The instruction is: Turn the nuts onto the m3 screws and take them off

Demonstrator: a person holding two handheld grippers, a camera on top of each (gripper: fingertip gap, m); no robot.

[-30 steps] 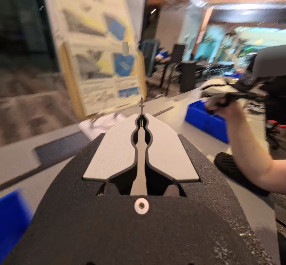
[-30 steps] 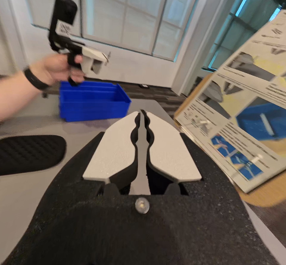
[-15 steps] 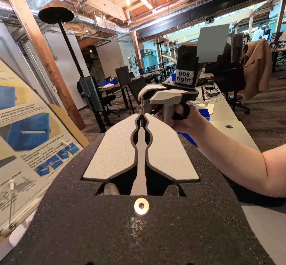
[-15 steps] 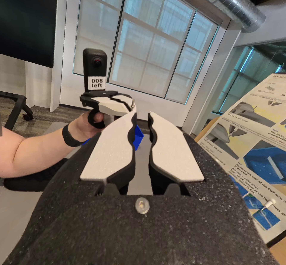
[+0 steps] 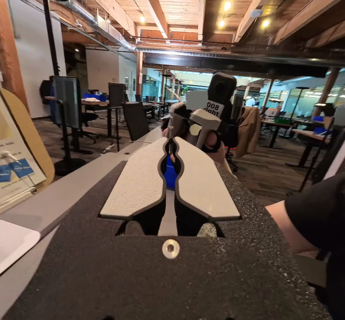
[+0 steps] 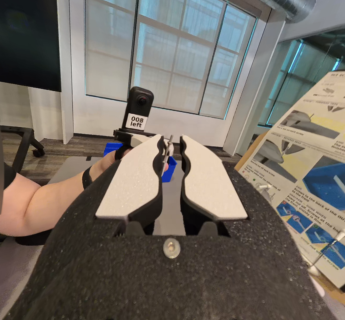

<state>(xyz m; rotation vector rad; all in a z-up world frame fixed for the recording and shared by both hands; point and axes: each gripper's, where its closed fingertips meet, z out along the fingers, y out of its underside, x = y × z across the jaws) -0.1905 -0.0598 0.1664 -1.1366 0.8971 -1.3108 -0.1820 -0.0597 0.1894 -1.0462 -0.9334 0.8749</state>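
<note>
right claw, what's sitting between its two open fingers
In the right wrist view, a thin metal screw stands between the right claw's spread fingers, neither pressing it. The shut left claw holds it; a blue bin lies behind.

My right gripper (image 6: 171, 139) stood parted around the screw (image 6: 169, 147); the instruction board (image 6: 298, 171) crowded the table's (image 6: 74, 163) right edge; I saw bare surface behind the blue bin (image 6: 170, 169).

A shiny metal screw (image 5: 170, 133) contrasts with matt, grainy white plastic fingers (image 5: 140, 178) at center frame. Rough black foam-like housing (image 5: 168, 283) fills the lower frame. Bare wooden ceiling beams (image 5: 158, 12) run across the top.
</note>
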